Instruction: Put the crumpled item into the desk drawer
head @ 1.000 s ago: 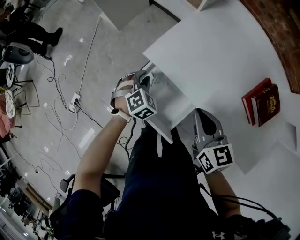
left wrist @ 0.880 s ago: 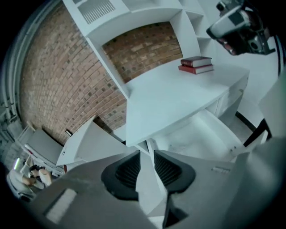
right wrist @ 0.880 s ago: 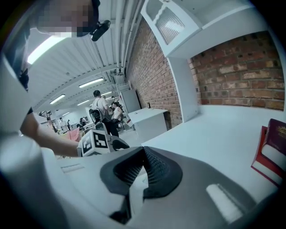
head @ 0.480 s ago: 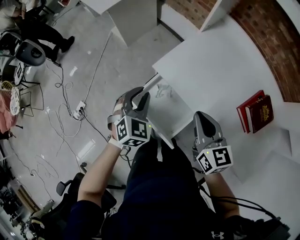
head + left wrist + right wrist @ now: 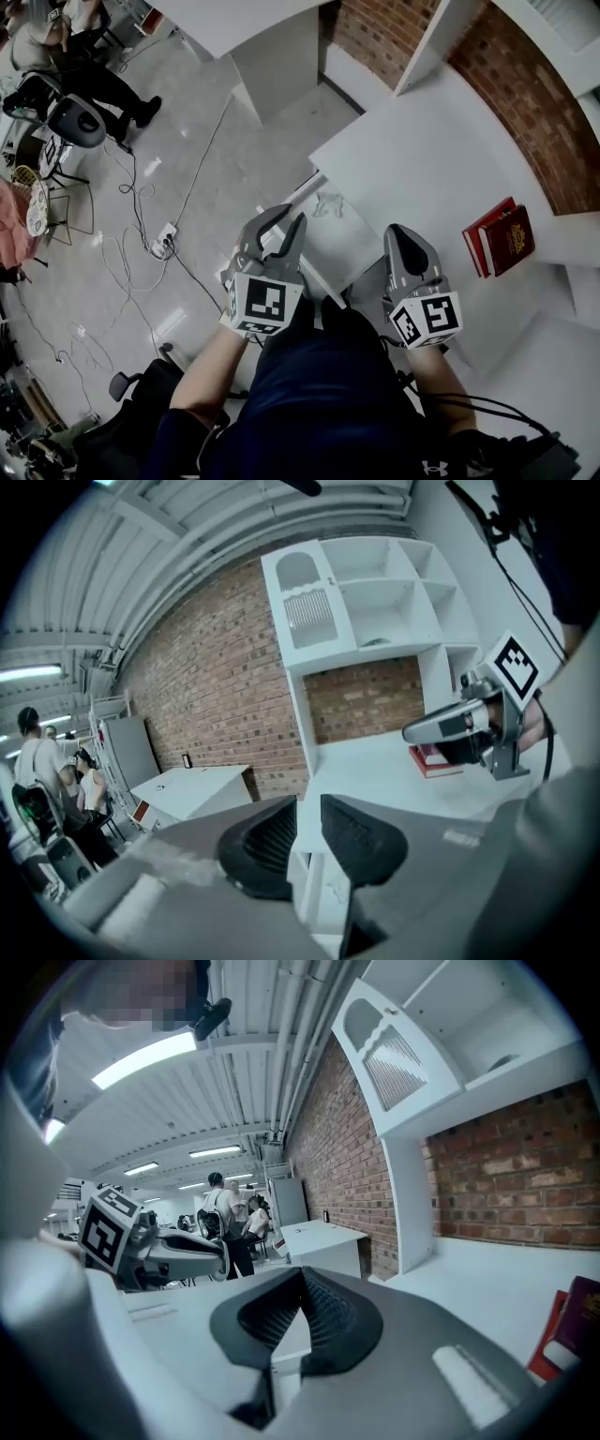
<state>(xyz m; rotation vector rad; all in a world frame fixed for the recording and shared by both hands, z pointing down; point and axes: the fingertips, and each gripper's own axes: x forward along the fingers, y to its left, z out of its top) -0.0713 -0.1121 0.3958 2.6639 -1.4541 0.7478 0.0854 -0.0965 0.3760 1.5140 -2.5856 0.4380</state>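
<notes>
My left gripper (image 5: pixel 284 218) is empty, its part-open jaws just narrowing. The right gripper (image 5: pixel 403 234) is closed on nothing. The crumpled item (image 5: pixel 328 202) seems to lie near the far corner of the open drawer (image 5: pixel 352 239). A careless shove shut could pinch it.

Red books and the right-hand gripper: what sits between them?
Nothing: in the head view only bare white desk top separates the red books from the right gripper.
</notes>
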